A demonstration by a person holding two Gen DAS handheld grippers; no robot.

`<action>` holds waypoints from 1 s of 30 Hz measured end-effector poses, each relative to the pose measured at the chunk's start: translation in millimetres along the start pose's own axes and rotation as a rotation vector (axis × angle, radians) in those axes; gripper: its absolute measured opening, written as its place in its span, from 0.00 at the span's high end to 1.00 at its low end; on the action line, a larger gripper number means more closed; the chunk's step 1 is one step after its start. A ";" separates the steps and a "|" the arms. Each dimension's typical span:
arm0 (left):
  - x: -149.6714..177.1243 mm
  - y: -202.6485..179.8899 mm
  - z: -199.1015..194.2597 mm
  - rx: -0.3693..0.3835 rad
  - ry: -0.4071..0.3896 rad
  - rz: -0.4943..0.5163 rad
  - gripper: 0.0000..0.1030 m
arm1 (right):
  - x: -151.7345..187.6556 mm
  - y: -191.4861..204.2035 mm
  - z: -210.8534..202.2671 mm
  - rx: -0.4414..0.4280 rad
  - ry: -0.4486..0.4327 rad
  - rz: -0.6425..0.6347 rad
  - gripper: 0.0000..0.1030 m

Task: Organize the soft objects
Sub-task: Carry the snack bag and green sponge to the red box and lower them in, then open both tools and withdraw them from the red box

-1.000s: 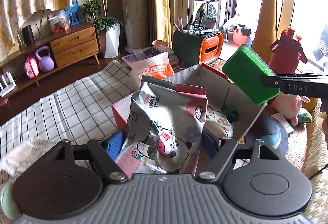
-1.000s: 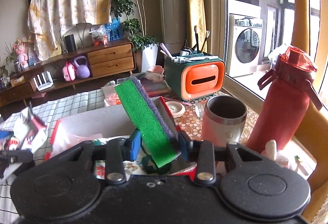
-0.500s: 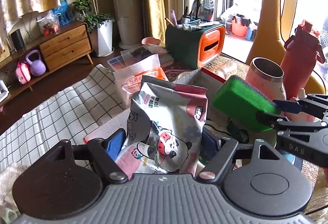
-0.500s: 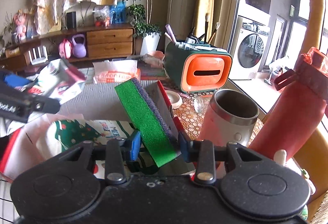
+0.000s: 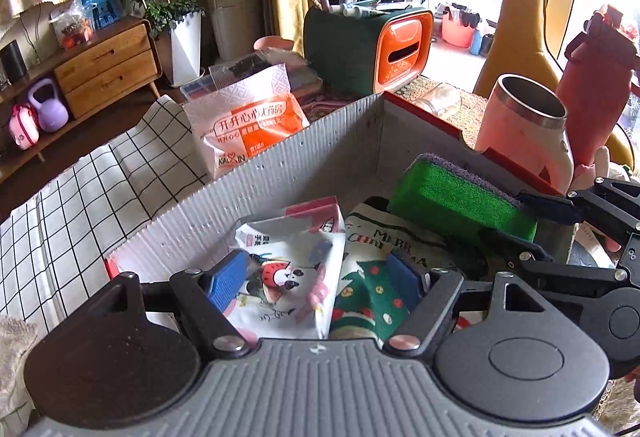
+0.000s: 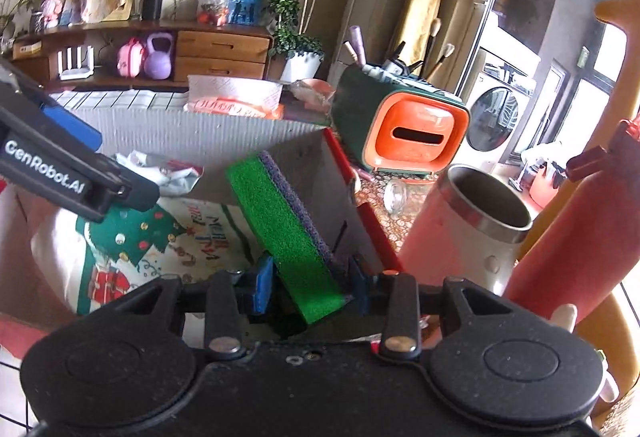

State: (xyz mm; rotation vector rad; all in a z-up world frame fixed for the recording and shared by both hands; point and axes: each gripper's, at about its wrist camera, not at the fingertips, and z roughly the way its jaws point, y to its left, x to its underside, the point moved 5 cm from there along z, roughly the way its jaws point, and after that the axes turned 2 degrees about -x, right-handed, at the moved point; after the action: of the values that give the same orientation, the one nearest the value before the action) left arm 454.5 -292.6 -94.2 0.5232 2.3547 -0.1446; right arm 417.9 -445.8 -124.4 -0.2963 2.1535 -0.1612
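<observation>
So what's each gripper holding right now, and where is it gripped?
The right gripper pinches the green sponge at its lower end. The left gripper is open over the snack bag, gripping nothing.

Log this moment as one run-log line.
left tool: open over cartoon snack bag | right tool: shut on green sponge | both inside grey cardboard box

My left gripper has a ribbed grey housing with two round black discs, black link arms fixed by silver screws, and blue pads on its fingers. My right gripper is speckled black, with the same discs, silver screws and blue pads. White "GenRobot.AI" lettering runs along the left gripper's black finger.
</observation>
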 end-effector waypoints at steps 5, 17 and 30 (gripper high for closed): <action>6.5 2.1 3.2 0.001 0.009 -0.016 0.25 | 4.9 2.6 2.0 -0.015 0.004 0.014 0.59; 14.0 5.0 -13.6 -0.003 -0.012 -0.035 0.25 | 5.4 1.5 -8.9 -0.057 0.002 0.052 0.40; 24.2 11.6 -61.2 -0.014 -0.062 -0.056 0.25 | -1.0 -6.3 -46.3 -0.136 -0.010 0.177 0.27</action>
State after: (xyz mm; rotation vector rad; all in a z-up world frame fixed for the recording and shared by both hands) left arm 405.0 -259.1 -64.5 0.4401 2.3093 -0.1672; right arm 381.1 -451.4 -96.1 -0.1827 2.1720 0.0881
